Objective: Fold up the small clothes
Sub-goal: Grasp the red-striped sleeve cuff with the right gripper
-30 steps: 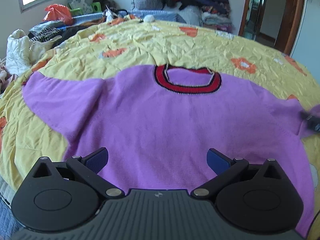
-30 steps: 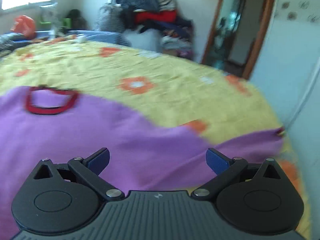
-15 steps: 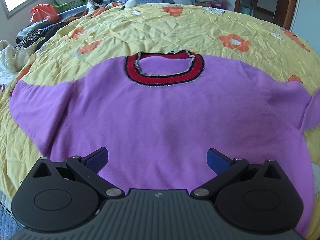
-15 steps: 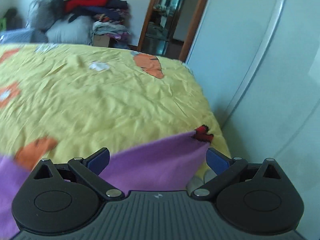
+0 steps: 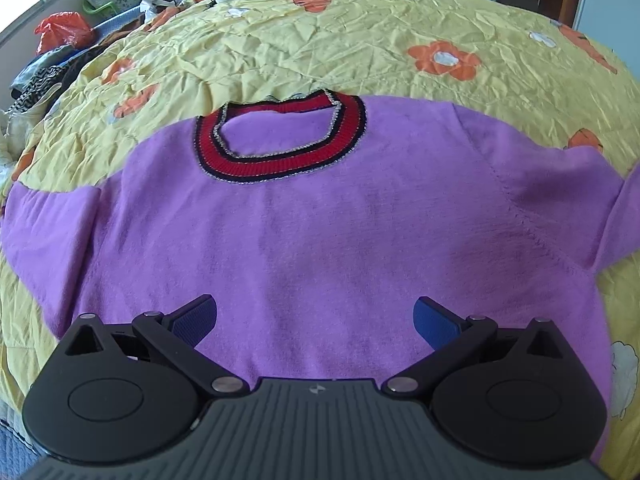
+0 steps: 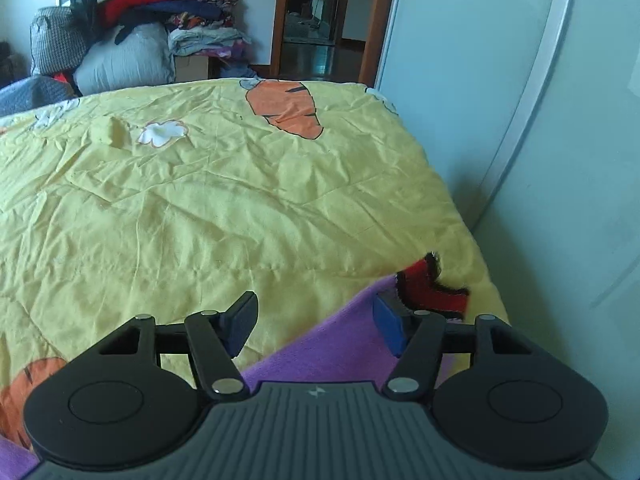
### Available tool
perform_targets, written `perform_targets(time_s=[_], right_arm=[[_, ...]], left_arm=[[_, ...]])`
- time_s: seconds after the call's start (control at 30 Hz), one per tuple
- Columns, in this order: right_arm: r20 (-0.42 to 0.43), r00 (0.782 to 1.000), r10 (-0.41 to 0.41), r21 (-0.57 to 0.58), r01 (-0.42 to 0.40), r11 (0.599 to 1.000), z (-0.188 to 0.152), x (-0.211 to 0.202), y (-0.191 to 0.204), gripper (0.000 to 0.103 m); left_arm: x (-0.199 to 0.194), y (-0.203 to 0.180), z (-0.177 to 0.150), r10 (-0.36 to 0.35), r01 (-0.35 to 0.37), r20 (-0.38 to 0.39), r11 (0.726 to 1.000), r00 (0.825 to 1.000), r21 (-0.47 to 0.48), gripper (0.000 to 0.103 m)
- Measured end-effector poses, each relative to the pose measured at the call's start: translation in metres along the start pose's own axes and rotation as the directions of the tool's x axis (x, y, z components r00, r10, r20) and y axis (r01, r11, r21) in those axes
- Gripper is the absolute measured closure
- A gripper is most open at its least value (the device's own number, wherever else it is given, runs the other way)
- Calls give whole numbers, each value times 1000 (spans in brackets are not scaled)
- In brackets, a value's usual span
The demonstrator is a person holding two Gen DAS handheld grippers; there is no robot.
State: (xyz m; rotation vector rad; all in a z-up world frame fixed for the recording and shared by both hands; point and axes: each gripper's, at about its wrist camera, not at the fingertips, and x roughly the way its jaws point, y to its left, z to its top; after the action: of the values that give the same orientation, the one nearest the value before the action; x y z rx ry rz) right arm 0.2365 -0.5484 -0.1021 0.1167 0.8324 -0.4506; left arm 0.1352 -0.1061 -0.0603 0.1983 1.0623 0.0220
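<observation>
Right gripper (image 6: 314, 322), previously wide open, is closing around the purple sweater's (image 5: 320, 240) red-cuffed sleeve (image 6: 430, 286); left gripper (image 5: 316, 320) is hovering open, empty, nearer the collar (image 5: 280, 140).

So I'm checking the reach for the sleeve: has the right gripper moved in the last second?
Yes. The right gripper swung rightward, away from the collar, to the sleeve's red cuff at the quilt's wall-side edge.

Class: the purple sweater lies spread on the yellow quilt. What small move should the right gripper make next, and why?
Probably finish closing on the sleeve end. The right gripper has its jaws closing around the purple sleeve beside its red cuff, pads not yet pressing; the sweater lies flat, unfolded.
</observation>
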Motion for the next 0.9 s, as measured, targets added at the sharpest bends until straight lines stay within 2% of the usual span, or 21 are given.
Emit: perform_targets(time_s=[0.03, 0.1, 0.2, 0.3, 0.63, 0.7, 0.83, 0.9], right_arm=[[2, 1000, -1, 0, 1, 1000, -1, 0, 0, 44], [-5, 1000, 2, 17, -2, 1000, -1, 3, -4, 68], [-17, 1000, 21, 38, -20, 999, -3, 7, -9, 72], [-12, 1000, 25, 41, -25, 999, -5, 6, -10, 85], [10, 997, 73, 39, -73, 997, -7, 2, -10, 86], [20, 998, 63, 26, -64, 998, -9, 0, -7, 94], [48, 996, 72, 39, -74, 997, -10, -5, -9, 96], [59, 993, 98, 47, -101, 994, -10, -8, -13, 98]], left_arm=[[1, -2, 1, 0, 0, -6, 1000, 1000, 3, 0], [3, -4, 1, -2, 2, -15, 1000, 1000, 6, 0], [5, -7, 0, 1, 0, -24, 1000, 1000, 20, 0], [6, -8, -1, 3, -2, -28, 1000, 1000, 27, 0], [10, -5, 0, -7, 8, -50, 1000, 999, 17, 0], [10, -5, 0, -6, 7, -50, 1000, 999, 17, 0], [9, -5, -1, 4, -3, -46, 1000, 999, 24, 0], [10, -7, -1, 43, -42, -35, 999, 998, 33, 0]])
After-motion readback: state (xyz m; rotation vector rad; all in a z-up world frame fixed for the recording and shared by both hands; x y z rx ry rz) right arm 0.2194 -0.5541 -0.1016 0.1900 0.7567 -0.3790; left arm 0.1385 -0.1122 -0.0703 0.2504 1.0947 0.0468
